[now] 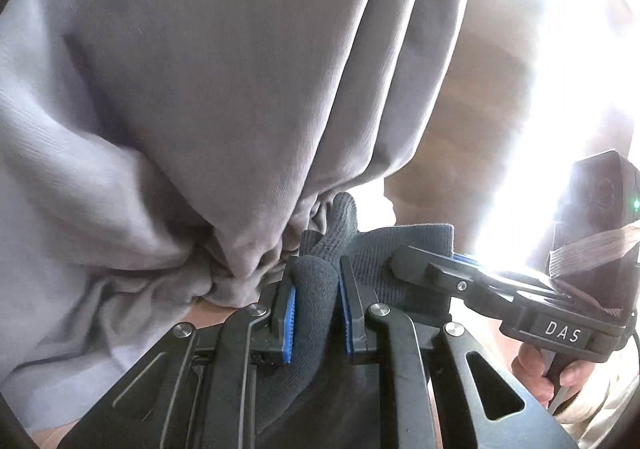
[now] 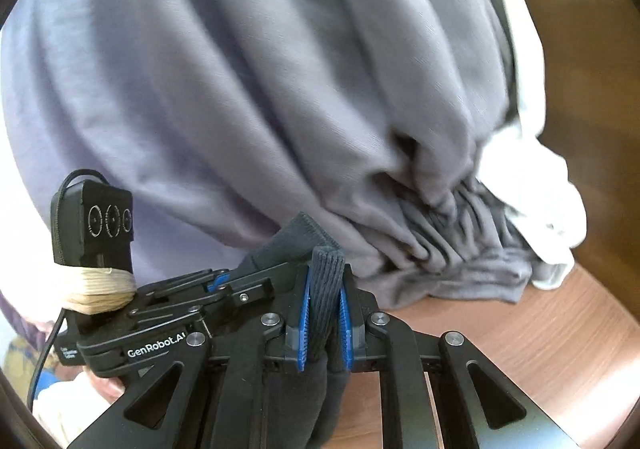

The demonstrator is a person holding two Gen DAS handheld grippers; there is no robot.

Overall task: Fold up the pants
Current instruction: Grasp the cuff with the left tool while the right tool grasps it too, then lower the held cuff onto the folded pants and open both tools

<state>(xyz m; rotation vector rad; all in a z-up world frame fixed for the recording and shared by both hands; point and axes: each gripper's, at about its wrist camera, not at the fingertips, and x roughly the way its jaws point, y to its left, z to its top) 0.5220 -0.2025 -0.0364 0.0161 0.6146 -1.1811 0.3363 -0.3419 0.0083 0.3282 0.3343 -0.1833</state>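
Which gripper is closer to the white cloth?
Right. The right gripper pinches the dark ribbed waistband, with the white cloth just beyond; the left gripper sits on its far side.

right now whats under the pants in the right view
The pants hang from both grippers' grip; their bunched lower folds rest on the wooden table. A white cloth pokes out at the right edge. Anything further beneath is covered.

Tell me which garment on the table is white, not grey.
The crumpled white cloth, lying on the wooden table against the right edge of the grey pants; both claws clamp only the pants' dark ribbed band.
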